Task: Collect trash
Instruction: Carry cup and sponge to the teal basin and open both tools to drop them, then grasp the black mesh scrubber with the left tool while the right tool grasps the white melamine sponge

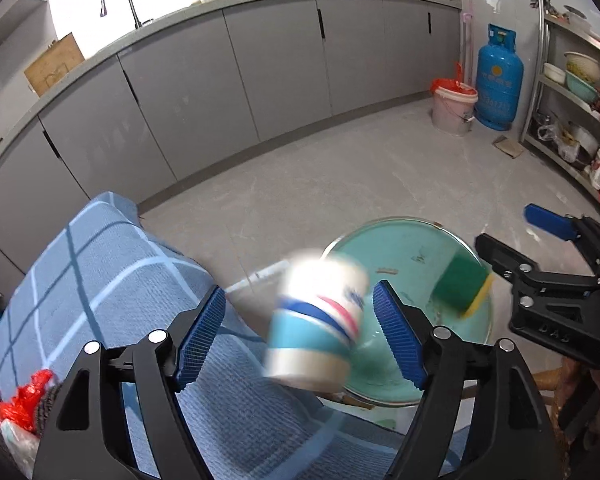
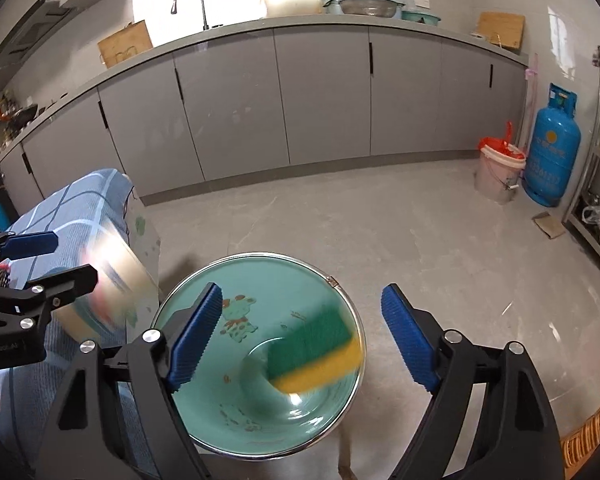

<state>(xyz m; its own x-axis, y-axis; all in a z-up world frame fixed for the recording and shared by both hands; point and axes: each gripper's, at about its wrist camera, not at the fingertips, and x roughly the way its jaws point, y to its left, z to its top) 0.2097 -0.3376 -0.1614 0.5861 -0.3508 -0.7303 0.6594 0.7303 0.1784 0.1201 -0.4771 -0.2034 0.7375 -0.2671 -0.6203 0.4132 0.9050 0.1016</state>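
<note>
A paper cup (image 1: pixel 318 322) with blue, red and cream bands is blurred between the open fingers of my left gripper (image 1: pixel 302 334), touching neither pad, above the table edge beside a teal basin (image 1: pixel 396 240). A green and yellow sponge (image 2: pixel 314 350) is blurred in mid-air over the basin (image 2: pixel 203 308), between the open fingers of my right gripper (image 2: pixel 302 336). The sponge (image 1: pixel 462 290) and right gripper (image 1: pixel 512 236) also show in the left wrist view. The cup (image 2: pixel 107 280) and left gripper (image 2: pixel 47 256) show at the left of the right wrist view.
A blue checked cloth (image 1: pixel 99 280) covers the table at left, with red plastic wrappers (image 1: pixel 23 400) on it. On the floor stand a pink bucket with a red bag (image 1: pixel 454 110) and a blue gas cylinder (image 1: pixel 498 76). Grey cabinets (image 2: pixel 320 100) line the back; a metal rack (image 1: pixel 572 120) stands right.
</note>
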